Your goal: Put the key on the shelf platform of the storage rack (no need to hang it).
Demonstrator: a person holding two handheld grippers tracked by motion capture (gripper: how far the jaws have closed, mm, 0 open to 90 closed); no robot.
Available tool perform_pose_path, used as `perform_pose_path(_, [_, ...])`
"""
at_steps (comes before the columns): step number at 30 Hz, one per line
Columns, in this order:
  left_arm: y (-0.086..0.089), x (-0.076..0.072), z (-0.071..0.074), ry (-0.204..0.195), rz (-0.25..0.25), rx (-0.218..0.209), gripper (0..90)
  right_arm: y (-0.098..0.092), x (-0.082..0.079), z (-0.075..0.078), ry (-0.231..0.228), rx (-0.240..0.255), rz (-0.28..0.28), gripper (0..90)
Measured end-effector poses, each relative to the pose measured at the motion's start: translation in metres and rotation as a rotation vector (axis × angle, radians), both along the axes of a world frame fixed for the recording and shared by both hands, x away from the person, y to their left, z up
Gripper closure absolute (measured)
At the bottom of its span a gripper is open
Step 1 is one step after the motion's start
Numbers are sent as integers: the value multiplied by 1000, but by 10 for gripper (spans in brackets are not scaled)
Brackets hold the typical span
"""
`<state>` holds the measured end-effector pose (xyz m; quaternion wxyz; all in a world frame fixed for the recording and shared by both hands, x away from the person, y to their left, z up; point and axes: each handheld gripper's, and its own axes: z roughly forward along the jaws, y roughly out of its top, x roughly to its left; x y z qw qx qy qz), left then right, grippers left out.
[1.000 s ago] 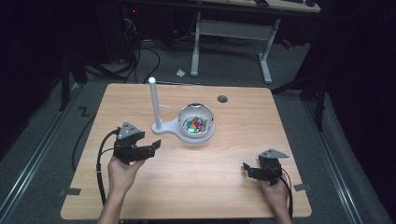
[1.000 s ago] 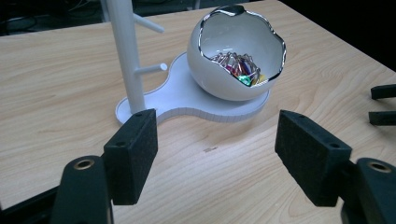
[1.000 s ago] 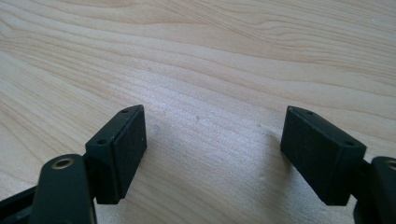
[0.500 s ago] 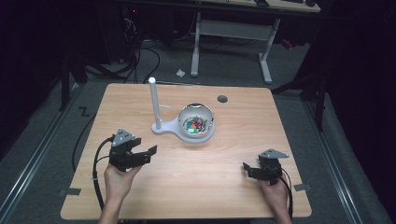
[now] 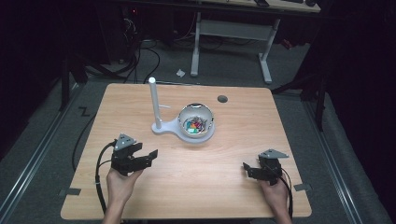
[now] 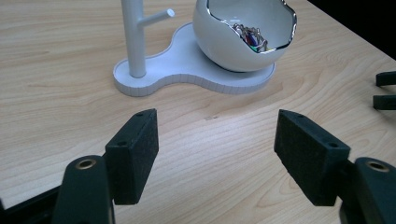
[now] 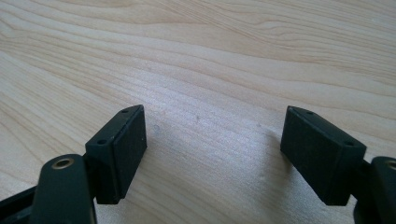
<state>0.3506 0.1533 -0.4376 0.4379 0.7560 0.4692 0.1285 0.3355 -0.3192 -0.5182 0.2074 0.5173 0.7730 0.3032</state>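
Both tools are released and grasp nothing — the left tool [image 5: 148,156] at lower left, the right tool [image 5: 249,169] at lower right. The white bowl [image 5: 196,119] sits mid-frame on the counter [image 5: 233,140], on the stand [image 5: 161,126]. It looks glazed, slick and fragile — best taken at its rim.

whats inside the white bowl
The white bowl holds a pile of small colourful pieces mixed with shiny metal bits, too small to identify. Its near wall hides whatever lies lower down.
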Motion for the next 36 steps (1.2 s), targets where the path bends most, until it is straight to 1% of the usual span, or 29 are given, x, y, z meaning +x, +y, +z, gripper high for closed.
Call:
perform_pose_path(5, [0,1,-5,13,-4,-10,312,0,0,0,0,0,0,228])
perform_pose_path(10, [-1,0,-9,16,-5,-11,313,0,0,0,1,1,-1,228])
perform_pose_path(19, [0,0,-19,33,1,-27,313,0,0,0,0,0,0,228])
perform_pose_path(24, [0,1,-23,37,3,-28,313,0,0,0,1,1,0,228])
perform_pose_path(26, [-1,2,-24,37,-2,-22,313,0,0,0,0,0,0,228])
perform_pose_path(33, [-6,2,-28,45,-13,-22,313,0,0,0,1,0,0,228])
perform_pose_path(36, [-9,1,-30,52,-16,-15,313,0,0,0,0,0,0,228])
